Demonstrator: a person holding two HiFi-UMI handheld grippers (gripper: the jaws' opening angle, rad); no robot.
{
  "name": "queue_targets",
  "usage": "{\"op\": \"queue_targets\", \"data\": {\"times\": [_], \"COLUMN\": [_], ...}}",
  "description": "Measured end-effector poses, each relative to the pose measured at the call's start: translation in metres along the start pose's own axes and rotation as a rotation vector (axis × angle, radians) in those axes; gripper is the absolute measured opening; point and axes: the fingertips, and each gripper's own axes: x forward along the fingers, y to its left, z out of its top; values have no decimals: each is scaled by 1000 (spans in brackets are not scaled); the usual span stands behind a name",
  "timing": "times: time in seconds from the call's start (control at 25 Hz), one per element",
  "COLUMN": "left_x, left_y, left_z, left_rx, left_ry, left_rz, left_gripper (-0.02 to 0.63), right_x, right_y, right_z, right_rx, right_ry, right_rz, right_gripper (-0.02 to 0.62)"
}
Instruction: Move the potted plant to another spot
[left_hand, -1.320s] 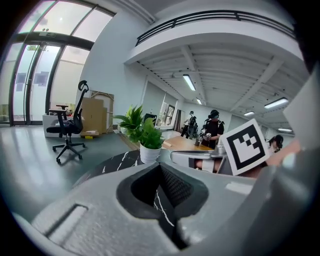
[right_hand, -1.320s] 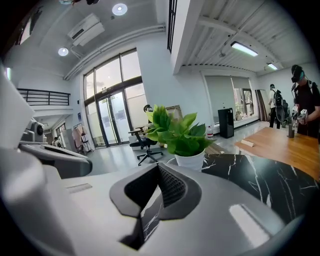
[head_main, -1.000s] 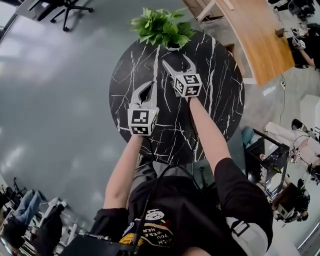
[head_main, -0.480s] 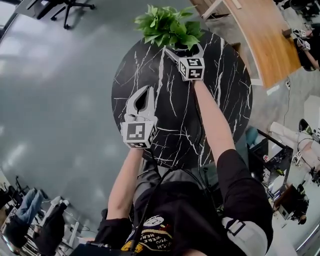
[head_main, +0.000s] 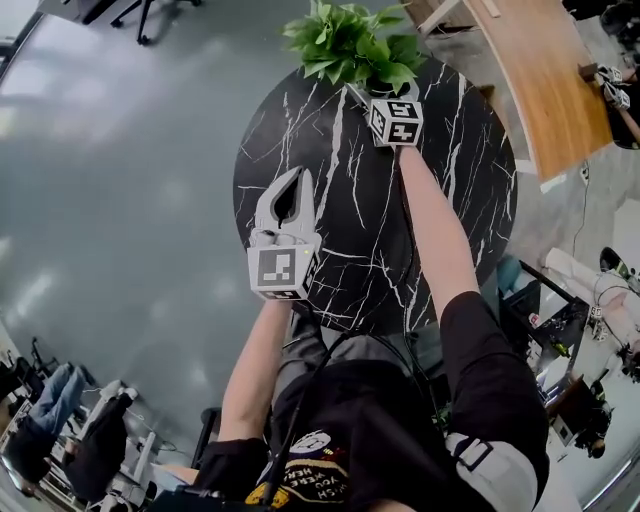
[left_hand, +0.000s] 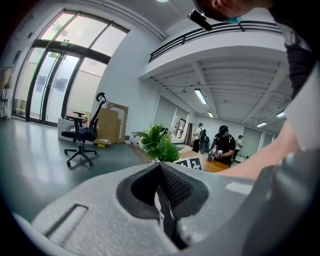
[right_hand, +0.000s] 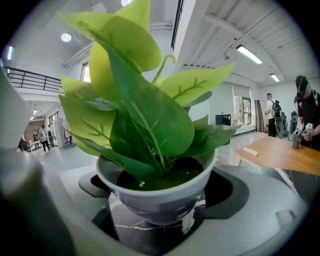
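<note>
The potted plant (head_main: 355, 45), green leaves in a white pot (right_hand: 160, 197), stands at the far edge of the round black marble table (head_main: 350, 230). My right gripper (head_main: 378, 92) reaches under the leaves. Its jaws stand on either side of the pot and are closing; I see no pad pressing on it. In the head view the foliage hides the pot. My left gripper (head_main: 297, 174) hovers over the table's near left part, shut and empty, well short of the plant (left_hand: 157, 145). Its jaws meet in a thin slit in the left gripper view.
A curved wooden table (head_main: 540, 70) lies to the right beyond the marble one. An office chair (left_hand: 82, 135) stands on the grey floor to the left. People (left_hand: 225, 145) stand at the wooden table in the background. The marble top is ringed by open floor.
My right gripper has moved away from me to the far edge, and its jaws now flank the pot under the leaves. The left gripper drew back a little toward me.
</note>
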Motion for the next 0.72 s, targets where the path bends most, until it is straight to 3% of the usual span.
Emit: {"op": "queue_targets", "data": {"times": [0.36,0.72], "left_x": [-26,-89], "left_y": [4,28], "left_z": [3,-15], "left_rx": [-1,-29], "left_ry": [-17,-4], "left_rz": [28,134], "left_gripper": [2,2], "right_x": [-8,-44], "right_y": [62,154], "right_z": [-12,-36], "right_rx": [-30,-85], "right_ry": [23,27], "right_rz": [112,253], "right_gripper": [540,540]}}
